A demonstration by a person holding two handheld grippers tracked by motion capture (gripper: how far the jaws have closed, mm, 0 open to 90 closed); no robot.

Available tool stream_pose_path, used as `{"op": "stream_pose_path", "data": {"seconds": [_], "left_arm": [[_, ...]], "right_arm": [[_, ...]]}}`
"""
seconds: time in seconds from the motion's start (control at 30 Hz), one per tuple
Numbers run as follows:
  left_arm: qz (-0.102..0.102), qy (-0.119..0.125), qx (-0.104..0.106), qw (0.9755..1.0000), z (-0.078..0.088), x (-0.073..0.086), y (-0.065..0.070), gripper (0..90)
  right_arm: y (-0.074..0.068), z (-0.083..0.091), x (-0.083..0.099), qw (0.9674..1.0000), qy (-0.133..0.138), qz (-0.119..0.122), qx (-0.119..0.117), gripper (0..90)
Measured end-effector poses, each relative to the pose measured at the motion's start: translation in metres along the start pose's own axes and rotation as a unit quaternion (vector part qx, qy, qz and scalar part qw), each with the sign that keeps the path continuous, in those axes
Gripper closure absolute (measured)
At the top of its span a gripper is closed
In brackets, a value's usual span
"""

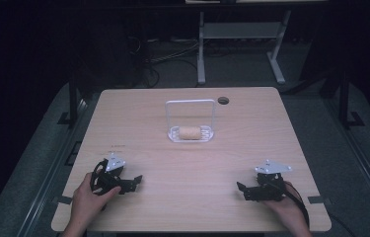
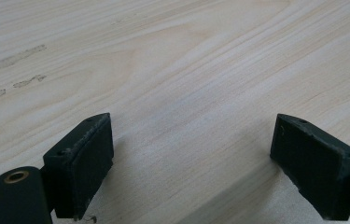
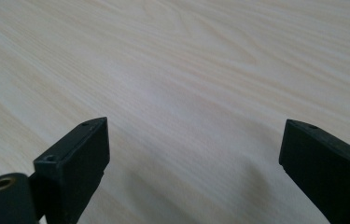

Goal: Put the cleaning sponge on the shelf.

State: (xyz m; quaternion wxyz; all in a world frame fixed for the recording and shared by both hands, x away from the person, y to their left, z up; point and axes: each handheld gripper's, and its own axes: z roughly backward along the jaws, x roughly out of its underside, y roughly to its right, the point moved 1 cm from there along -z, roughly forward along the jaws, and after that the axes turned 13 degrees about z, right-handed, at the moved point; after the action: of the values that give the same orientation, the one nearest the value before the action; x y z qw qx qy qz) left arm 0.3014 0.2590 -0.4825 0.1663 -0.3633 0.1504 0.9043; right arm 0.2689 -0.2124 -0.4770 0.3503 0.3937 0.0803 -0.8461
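A tan roll-shaped object [image 1: 190, 133] lies on a small white tray [image 1: 209, 136] with a tall wire handle, at the middle of the far half of the wooden table [image 1: 197, 163]. My left gripper [image 1: 134, 181] rests low at the front left, held by a hand, with its jaws pointing right. In the left gripper view the left gripper [image 2: 191, 135] stands open over bare wood. My right gripper [image 1: 242, 190] sits at the front right with its jaws pointing left. In the right gripper view the right gripper [image 3: 193, 140] is wide open with nothing between its jaws.
A dark round cable hole [image 1: 223, 100] sits near the table's far edge. Beyond the table stand the white legs of another desk [image 1: 201, 54], with cables on the dark floor. Faint smudges [image 2: 11, 59] mark the wood ahead of the left gripper.
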Motion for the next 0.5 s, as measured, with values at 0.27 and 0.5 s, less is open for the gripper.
{"op": "stream_pose_path", "data": {"seconds": [0.27,0.5], "left_arm": [[0.0,0.0,0.0,1.0,0.0,0.0,0.0,12.7],[0.0,0.0,0.0,1.0,0.0,0.0,0.0,12.7]], "right_arm": [[0.0,-0.003,0.01,0.9998,-0.014,0.002,0.016,8.4],[0.002,-0.005,0.012,0.9998,-0.018,-0.01,0.005,7.5]]}}
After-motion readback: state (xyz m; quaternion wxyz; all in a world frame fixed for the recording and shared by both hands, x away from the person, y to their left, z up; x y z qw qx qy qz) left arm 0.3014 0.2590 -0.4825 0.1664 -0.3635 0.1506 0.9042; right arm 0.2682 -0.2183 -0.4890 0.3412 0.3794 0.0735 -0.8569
